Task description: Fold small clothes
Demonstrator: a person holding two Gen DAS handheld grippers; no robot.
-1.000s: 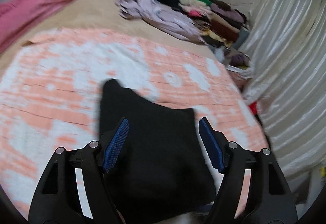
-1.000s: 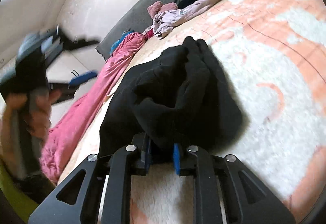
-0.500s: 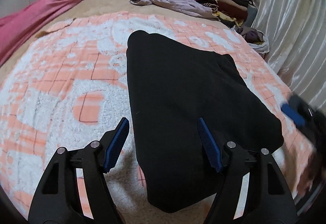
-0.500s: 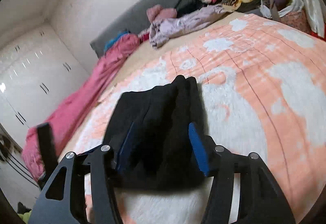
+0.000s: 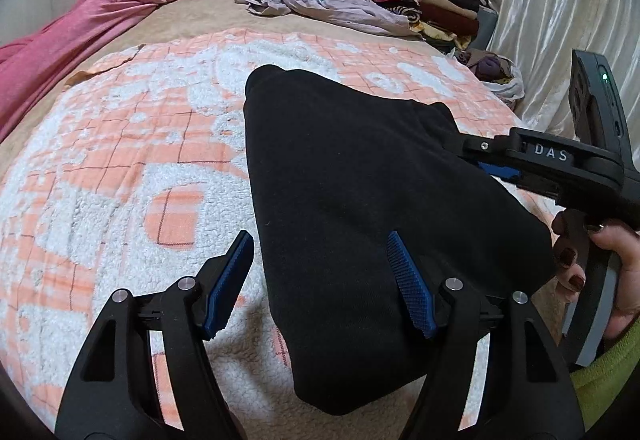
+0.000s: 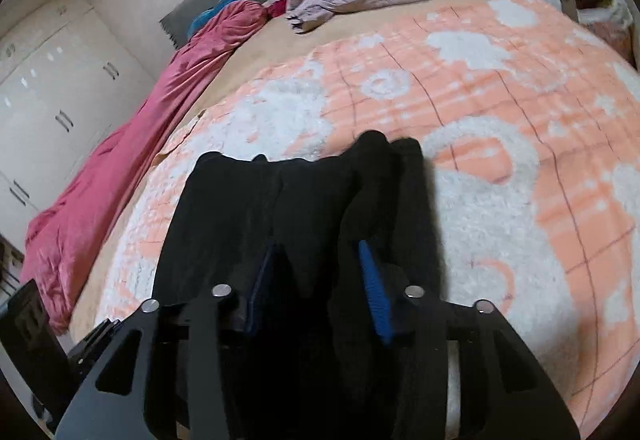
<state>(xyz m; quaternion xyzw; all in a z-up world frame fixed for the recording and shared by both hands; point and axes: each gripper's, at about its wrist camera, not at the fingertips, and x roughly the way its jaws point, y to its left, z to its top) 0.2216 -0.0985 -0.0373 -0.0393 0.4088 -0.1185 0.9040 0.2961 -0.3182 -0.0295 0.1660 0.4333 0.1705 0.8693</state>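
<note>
One orange-white blanket covers the bed; curtains beside.

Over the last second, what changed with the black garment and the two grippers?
The right gripper, clamped on the bunched, lifted black garment a second ago, let go as the cloth came down flat on the orange blanket, then shifted to its right-hand edge; its jaws are closing with folds between them. The left gripper stayed open over the near edge. The clothes pile is unchanged.
</note>
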